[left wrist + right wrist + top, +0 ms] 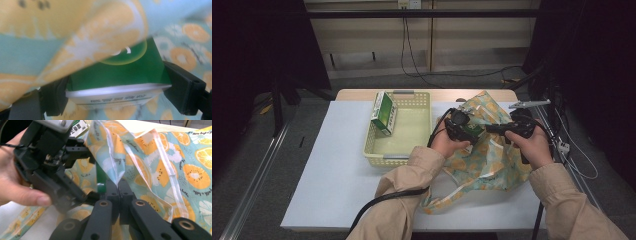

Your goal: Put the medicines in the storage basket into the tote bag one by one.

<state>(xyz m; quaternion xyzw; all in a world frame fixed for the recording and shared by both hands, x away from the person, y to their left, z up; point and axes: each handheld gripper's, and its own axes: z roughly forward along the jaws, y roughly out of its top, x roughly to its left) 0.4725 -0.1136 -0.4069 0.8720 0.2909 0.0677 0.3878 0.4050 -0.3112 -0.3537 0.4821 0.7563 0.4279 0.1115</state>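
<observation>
A plastic bag [494, 160] printed with orange slices lies on the right half of the white table. My left gripper [471, 130] is shut on a green box [117, 72], one black jaw on each side of it. The bag's film [82, 42] drapes over the box's far end. In the right gripper view, my right gripper [118, 187] is shut on the bag's edge [112, 152]. The left gripper [50, 160] and a strip of the green box [101, 176] sit just beside it. A second green box [384, 114] leans upright in the yellow basket [424, 102].
The yellow basket stands at the table's back middle, left of the bag. The bag's handles [439, 200] trail toward the front edge. White tabletop [337, 170] lies open at the left. Cables run from both grippers past my sleeves.
</observation>
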